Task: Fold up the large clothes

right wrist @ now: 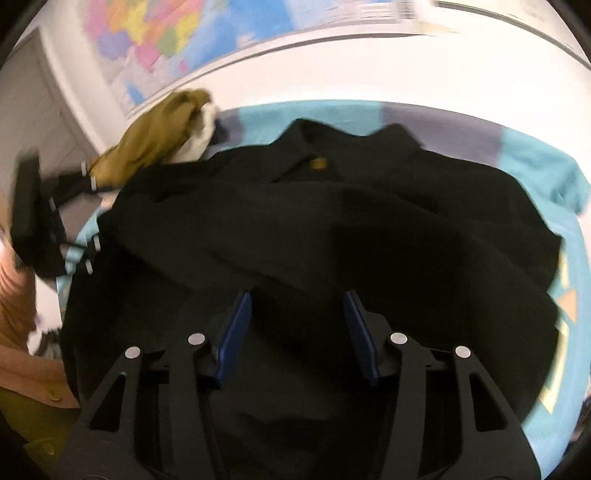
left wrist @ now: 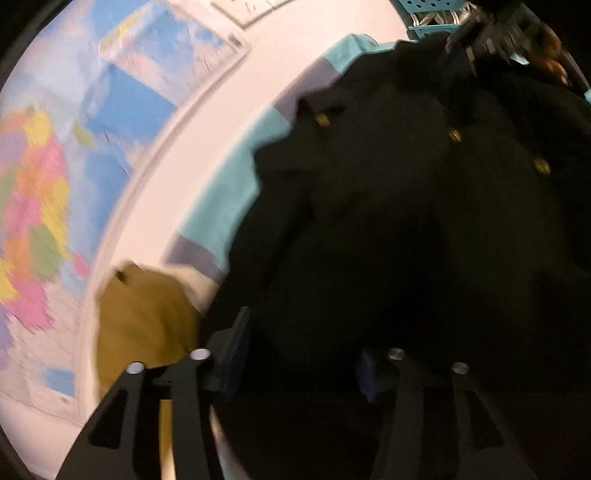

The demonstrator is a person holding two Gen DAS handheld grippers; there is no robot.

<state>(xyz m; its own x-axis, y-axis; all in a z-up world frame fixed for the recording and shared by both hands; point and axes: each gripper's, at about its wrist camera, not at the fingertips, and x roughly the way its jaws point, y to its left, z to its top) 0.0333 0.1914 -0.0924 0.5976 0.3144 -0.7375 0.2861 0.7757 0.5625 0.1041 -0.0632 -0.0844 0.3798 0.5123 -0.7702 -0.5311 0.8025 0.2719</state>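
A large black coat (left wrist: pixel 406 221) with gold buttons (left wrist: pixel 455 134) lies spread on a turquoise cloth (left wrist: pixel 221 206). It also fills the right wrist view (right wrist: pixel 332 229), collar at the far side with one gold button (right wrist: pixel 317 163). My left gripper (left wrist: pixel 301 339) is open, its jaws wide apart just over the coat's near edge, with nothing between them. My right gripper (right wrist: pixel 297 314) is open, its blue pads (right wrist: pixel 236 328) spread over the coat, empty. The right gripper also shows in the left wrist view (left wrist: pixel 491 37) at the far top right, and the left gripper in the right wrist view (right wrist: pixel 62 229) at the left edge.
An olive garment (left wrist: pixel 144 314) with a white piece lies bunched at the cloth's corner; it also shows in the right wrist view (right wrist: pixel 155 140). A coloured wall map (left wrist: pixel 40 184) hangs behind. A turquoise crate (left wrist: pixel 428 7) stands at the far end.
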